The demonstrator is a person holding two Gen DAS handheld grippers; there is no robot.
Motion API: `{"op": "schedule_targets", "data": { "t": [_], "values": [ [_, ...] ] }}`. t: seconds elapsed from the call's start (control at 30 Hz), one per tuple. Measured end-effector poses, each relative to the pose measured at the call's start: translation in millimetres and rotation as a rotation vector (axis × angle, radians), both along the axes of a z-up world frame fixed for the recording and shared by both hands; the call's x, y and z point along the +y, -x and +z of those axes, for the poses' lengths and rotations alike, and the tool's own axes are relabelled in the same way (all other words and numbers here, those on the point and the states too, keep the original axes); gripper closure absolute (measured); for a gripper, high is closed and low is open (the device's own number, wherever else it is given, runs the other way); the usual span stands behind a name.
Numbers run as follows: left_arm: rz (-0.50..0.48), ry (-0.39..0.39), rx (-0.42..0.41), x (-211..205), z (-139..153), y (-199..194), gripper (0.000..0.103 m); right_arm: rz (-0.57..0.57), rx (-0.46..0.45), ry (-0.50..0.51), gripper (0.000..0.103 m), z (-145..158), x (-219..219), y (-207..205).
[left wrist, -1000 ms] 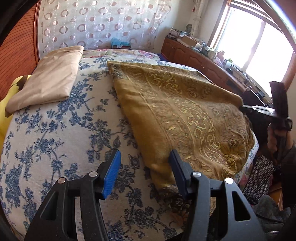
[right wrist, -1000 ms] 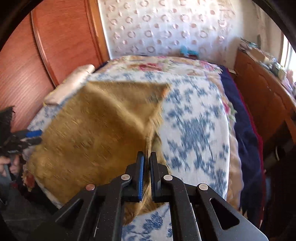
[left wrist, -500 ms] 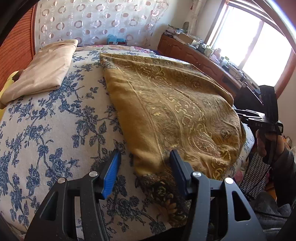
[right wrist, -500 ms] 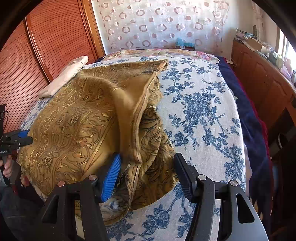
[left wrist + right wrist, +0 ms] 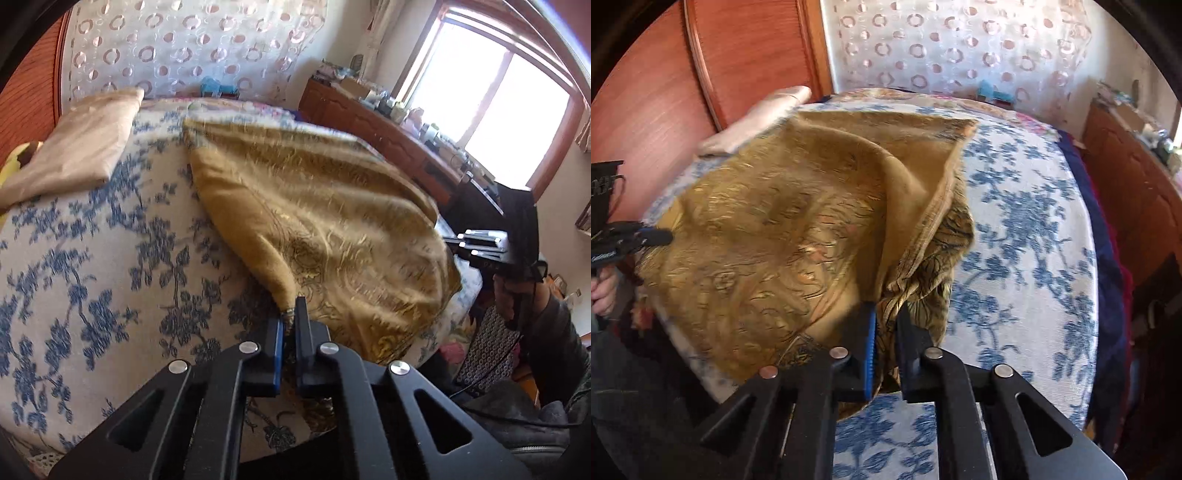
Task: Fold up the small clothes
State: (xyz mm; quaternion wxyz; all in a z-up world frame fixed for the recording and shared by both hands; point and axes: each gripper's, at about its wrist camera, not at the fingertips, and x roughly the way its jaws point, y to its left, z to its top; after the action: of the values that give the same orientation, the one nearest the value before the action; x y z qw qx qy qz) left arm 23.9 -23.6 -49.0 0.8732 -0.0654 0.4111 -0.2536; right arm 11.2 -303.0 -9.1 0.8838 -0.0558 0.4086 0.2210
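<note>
Spread across a bed [image 5: 92,266] covered in a white sheet with blue flowers: a golden patterned cloth [image 5: 332,221], lying toward the near edge and reaching back toward the headboard side. Left gripper [image 5: 290,325], jaws just clamped together on the near corner of that cloth, a pinched point of fabric rising out between the fingertips. Right gripper [image 5: 886,325], jaws just closed too, clenched on a bunched fold of the same cloth [image 5: 775,229] at its other near corner, dark-patterned underside hanging just beside the right finger. Cloth lifted and rumpled between the two grips, one edge folded over so the plain inner face shows in the right wrist view. On the far left of the bed, well apart from the cloth in the left view, a folded beige cloth [image 5: 81,147]. Behind the bed, a curtain with ring patterns [image 5: 953,51]; along the right side, a wooden cabinet [image 5: 376,136] under a bright window [image 5: 498,92].
</note>
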Motion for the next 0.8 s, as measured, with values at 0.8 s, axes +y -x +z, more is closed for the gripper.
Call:
{"op": "schedule_targets", "data": {
  "t": [0.8],
  "values": [
    [0.095,0.053,-0.113,-12,77,-172,0.098,-0.068,-0.104,-0.123,0.095,71,1,-156]
  ]
}}
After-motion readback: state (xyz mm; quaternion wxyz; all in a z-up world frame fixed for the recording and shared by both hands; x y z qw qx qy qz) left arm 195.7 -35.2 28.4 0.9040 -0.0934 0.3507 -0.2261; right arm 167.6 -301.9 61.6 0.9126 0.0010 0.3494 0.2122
